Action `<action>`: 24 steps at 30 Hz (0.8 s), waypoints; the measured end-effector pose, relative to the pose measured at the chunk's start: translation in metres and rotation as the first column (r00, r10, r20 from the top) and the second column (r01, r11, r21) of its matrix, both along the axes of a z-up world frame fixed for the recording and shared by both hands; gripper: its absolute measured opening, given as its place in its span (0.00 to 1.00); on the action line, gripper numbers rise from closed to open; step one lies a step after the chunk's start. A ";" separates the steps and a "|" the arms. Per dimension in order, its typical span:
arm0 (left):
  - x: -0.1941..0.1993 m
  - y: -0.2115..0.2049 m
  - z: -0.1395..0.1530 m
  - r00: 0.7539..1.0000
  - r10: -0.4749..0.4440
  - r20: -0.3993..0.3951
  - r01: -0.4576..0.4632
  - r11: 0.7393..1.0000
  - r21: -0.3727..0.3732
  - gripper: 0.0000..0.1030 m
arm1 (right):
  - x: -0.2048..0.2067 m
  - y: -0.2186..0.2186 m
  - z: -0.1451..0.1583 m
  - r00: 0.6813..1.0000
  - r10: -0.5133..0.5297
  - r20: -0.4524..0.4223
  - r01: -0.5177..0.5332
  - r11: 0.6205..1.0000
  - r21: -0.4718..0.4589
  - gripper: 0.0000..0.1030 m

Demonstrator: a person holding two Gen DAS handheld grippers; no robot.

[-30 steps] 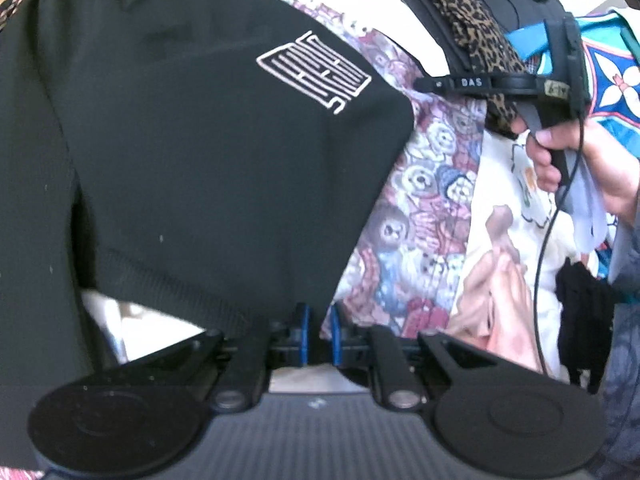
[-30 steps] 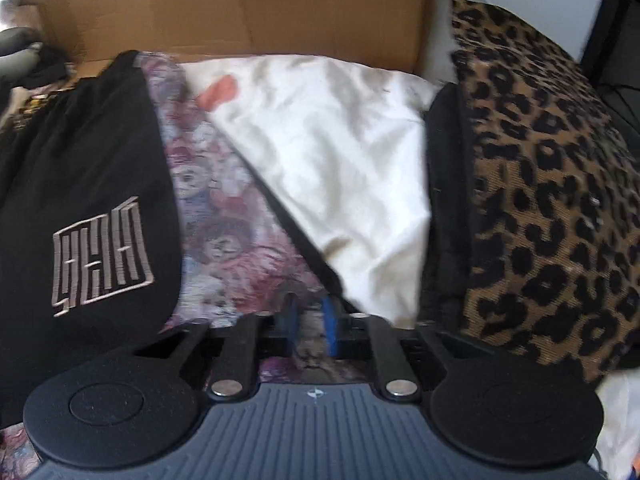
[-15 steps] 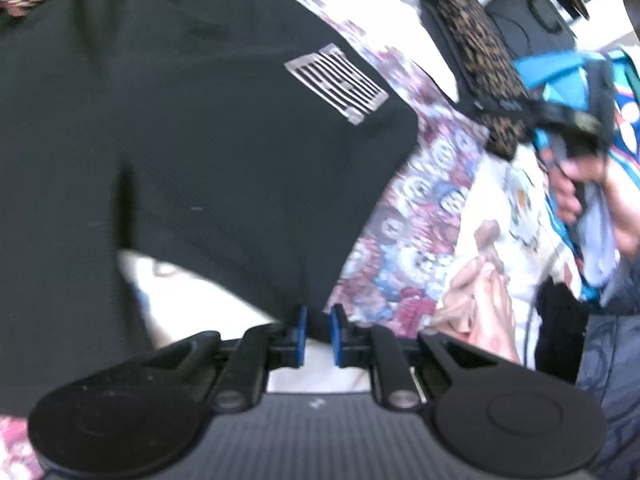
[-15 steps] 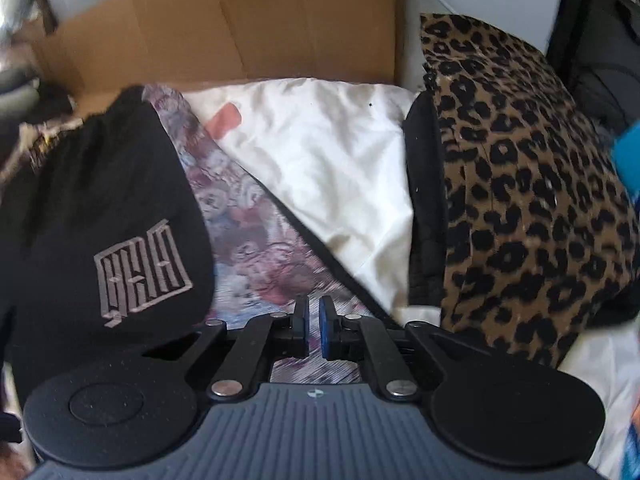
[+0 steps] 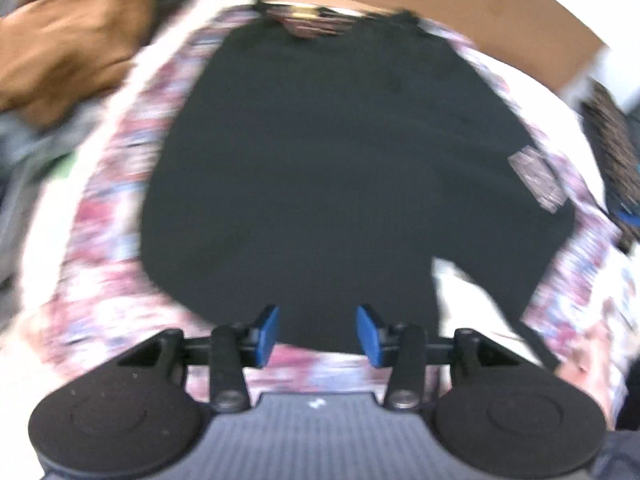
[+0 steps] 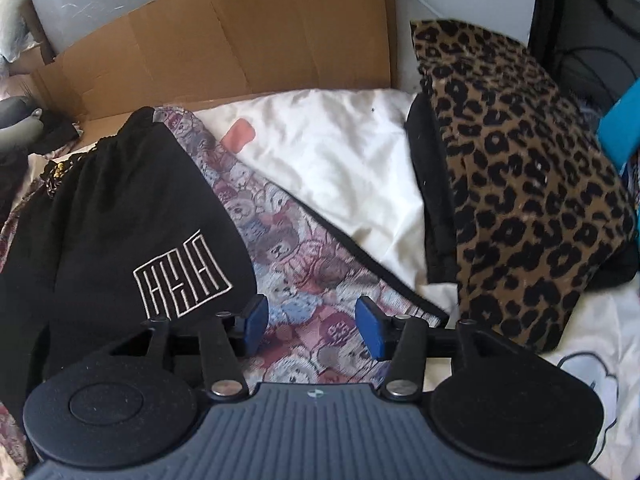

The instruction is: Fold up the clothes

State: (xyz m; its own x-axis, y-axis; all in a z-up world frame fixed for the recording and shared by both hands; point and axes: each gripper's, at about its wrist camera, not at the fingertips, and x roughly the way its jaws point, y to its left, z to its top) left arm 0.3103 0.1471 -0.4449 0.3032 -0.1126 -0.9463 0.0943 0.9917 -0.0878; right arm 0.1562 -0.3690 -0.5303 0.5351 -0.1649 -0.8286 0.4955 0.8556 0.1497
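A: From the left wrist view, what do the left tongs (image 5: 317, 334) do?

B: Their blue pads (image 5: 267, 330) stand apart, and the jaws have just been opening. Nothing is pinched; the near hem of the black shirt (image 5: 340, 168) shows in the gap, but the pads do not press on it. The picture is blurred.

A: Where does the shirt lie?

B: It fills the middle of the view, spread flat on a teddy-bear blanket (image 5: 108, 216) that shows around it from 7 o'clock to 5 o'clock. Its pale logo (image 5: 538, 178) sits at 3 o'clock. A brown garment (image 5: 72, 40) is bunched at 10 o'clock, and cardboard (image 5: 500, 12) runs across at 1 o'clock.

A: And the right wrist view?

B: The right tongs (image 6: 311, 328) are also parted, jaws just opened, with only the blanket (image 6: 288, 248) under the gap. The black shirt (image 6: 120, 208) lies at 9 o'clock, its logo (image 6: 182, 278) just beside the left pad (image 6: 253, 324). I cannot tell whether that pad touches the cloth.

A: Anything else?

B: A white sheet (image 6: 332, 160) at 12 o'clock, a leopard-print garment (image 6: 520, 176) at 2 o'clock, and the cardboard (image 6: 240, 44) standing behind.
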 end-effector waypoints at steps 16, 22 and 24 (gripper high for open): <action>0.005 0.118 -0.008 0.976 0.210 -0.054 -0.200 0.968 0.150 0.81 | -0.002 0.019 -0.004 0.994 0.068 -0.085 -0.066 0.997 0.030 0.92; 0.006 0.129 -0.015 0.980 0.189 -0.057 -0.175 0.966 0.192 0.77 | -0.003 0.022 -0.007 0.989 0.072 -0.128 -0.064 0.996 0.062 0.92; 0.006 0.131 -0.019 0.983 0.172 -0.059 -0.154 0.961 0.228 0.73 | -0.003 0.026 -0.009 0.986 0.095 -0.139 -0.086 0.994 0.073 0.92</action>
State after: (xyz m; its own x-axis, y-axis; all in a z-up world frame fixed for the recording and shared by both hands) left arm 0.3165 0.2780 -0.4641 0.2246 0.1479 -0.9632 -0.0689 0.9884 0.1357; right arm 0.1534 -0.3434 -0.5389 0.4214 -0.0633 -0.9047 0.4367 0.8885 0.1412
